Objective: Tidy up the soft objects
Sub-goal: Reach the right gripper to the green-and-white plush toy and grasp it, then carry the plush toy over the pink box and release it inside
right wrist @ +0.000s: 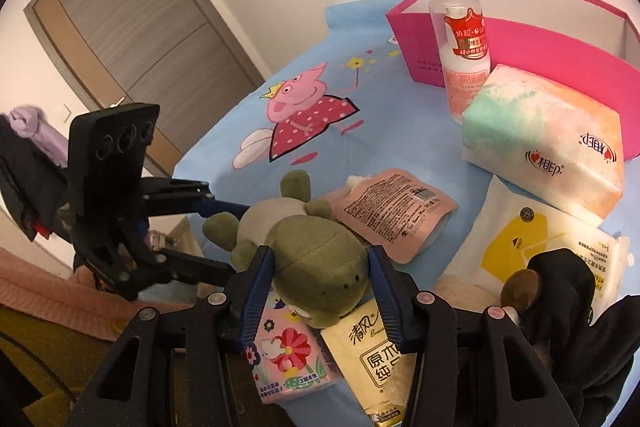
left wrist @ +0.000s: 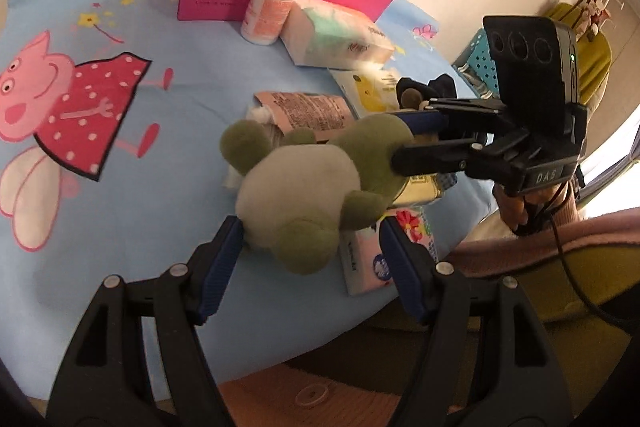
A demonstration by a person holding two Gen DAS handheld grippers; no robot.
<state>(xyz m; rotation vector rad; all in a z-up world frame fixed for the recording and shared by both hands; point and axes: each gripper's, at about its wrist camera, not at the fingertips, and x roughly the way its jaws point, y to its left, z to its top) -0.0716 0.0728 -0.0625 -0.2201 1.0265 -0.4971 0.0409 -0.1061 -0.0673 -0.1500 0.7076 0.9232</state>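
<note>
A: Green plush frog (right wrist: 316, 259), pale belly, lower centre of the right wrist frame. Its head sits between the blue pads of the right gripper (right wrist: 322, 269), both pads pressed against it. That tool is pinching the frog's head.

B: Confirmed from the left wrist view: frog (left wrist: 304, 183) mid-frame, right gripper (left wrist: 400, 143) reaching in from the right, its fingers closed on the head end.

A: Left gripper (left wrist: 310, 251) at the bottom of that frame, fingers spread wide. The frog's lower body and one foot lie between them. The left blue pad looks to be at the belly's edge; contact I cannot tell. The right pad stands apart from the plush.

B: In the right wrist frame the left gripper (right wrist: 236, 239) enters from the left, one finger above the frog's body, one below.

A: Under the frog: a floral tissue pack (right wrist: 286, 351) and a yellow tissue pack (right wrist: 372, 359), bottom centre. Behind it, a pink sachet (right wrist: 394, 211).

B: To the right, a white-and-yellow wipes pack (right wrist: 532, 239), with a dark plush toy (right wrist: 560, 283) at lower right.

A: Farther up: a pastel tissue brick (right wrist: 540, 143), a lotion bottle (right wrist: 464, 55), and an open pink box (right wrist: 520, 39), upper right.

B: All on a blue cartoon-pig bedsheet (right wrist: 224, 131).
</note>
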